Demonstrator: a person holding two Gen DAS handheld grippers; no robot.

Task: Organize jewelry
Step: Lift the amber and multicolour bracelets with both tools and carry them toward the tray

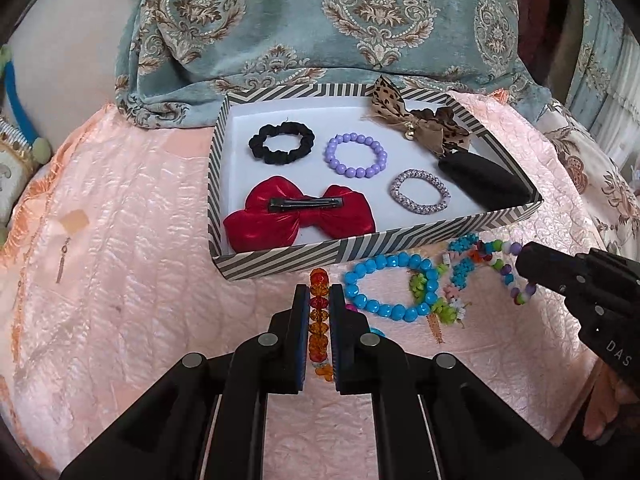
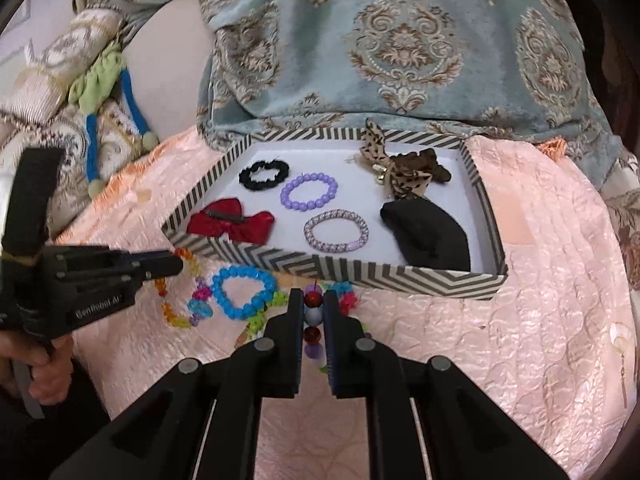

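Observation:
A striped box [image 1: 280, 258] [image 2: 360, 270] on the pink quilt holds a black scrunchie [image 1: 281, 143], a purple bead bracelet [image 1: 356, 155], a red bow clip [image 1: 298, 218], a silver woven bracelet [image 1: 420, 191], a leopard bow [image 1: 420, 120] and a black pouch [image 1: 484, 180]. My left gripper [image 1: 319, 296] is shut on an orange-red bead bracelet [image 1: 319, 324] in front of the box. My right gripper [image 2: 313, 300] is shut on a multicoloured bead bracelet [image 2: 313, 316]. A blue bead bracelet [image 1: 390, 286] [image 2: 244, 292] lies between them among other bright bracelets [image 1: 440, 308].
A blue-grey patterned cushion [image 1: 340, 24] stands behind the box. An earring [image 1: 62, 260] lies on the quilt [image 1: 120, 280] at the left. Toys and pillows [image 2: 92, 92] sit at the far left. The right gripper's body [image 1: 580, 292] is right of the loose bracelets.

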